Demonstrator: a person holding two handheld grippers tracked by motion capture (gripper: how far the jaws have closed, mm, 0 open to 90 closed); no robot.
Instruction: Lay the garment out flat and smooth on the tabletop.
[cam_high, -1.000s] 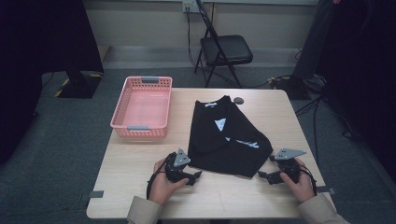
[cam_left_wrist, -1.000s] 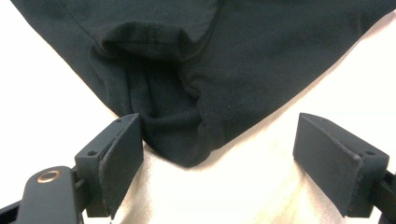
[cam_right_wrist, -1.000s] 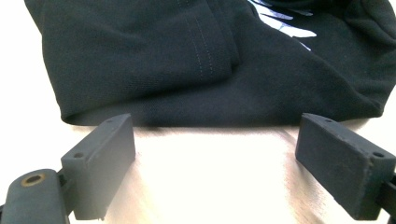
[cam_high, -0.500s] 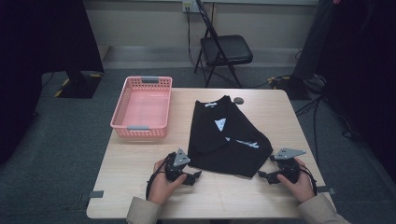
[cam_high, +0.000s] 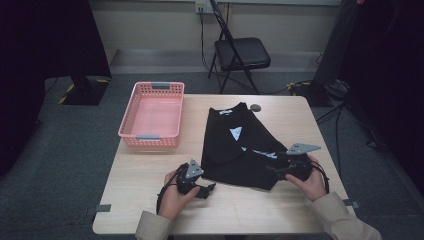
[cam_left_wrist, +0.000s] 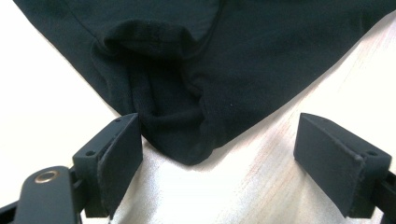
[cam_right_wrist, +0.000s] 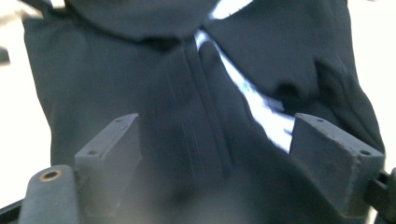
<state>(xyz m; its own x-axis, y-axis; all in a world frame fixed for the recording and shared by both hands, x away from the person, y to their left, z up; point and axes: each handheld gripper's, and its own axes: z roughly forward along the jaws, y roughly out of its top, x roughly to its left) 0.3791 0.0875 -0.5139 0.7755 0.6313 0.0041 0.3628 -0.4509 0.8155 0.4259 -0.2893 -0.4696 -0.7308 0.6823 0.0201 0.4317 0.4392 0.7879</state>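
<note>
Black garment (cam_high: 239, 145) lying folded on the table (cam_high: 150, 180), both grippers at its near edge.

The garment lies flat just right of the pink basket (cam_high: 152, 116), with white markings showing on its upper layer. The left gripper (cam_high: 207, 189) sits at the garment's near left corner; in the left gripper view its jaws stand spread, the corner of the cloth (cam_left_wrist: 187, 140) reaching between them, the pads not pressing it. The right gripper (cam_high: 272, 170) is over the garment's near right edge; its jaws have just been closing a little yet stand wide apart, cloth below them, nothing pinched. A folding chair (cam_high: 240, 55) stands beyond the garment, past the table's far edge.
</note>
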